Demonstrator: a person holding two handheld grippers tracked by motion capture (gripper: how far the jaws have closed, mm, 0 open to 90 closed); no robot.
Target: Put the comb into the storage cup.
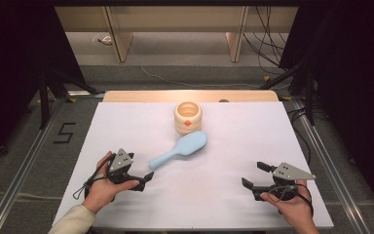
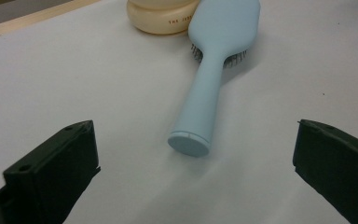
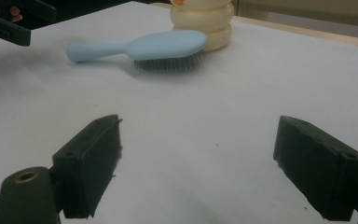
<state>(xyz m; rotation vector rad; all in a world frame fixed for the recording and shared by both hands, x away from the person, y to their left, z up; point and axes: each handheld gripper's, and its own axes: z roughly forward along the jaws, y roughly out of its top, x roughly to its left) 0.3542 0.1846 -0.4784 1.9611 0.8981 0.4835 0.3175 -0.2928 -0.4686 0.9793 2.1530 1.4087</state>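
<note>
On table | cream cup touching blue hairbrush | both grippers' fingers released, apart

Cream ribbed round plastic container near bench far edge, centre. Light-blue plastic hairbrush just before it, bristles down, handle toward near-left corner.

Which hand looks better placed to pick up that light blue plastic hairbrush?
Probably the left. Its open tongs sit close to the light blue plastic hairbrush, whose handle end points at them. The right tongs, also open, are farther off.
</note>
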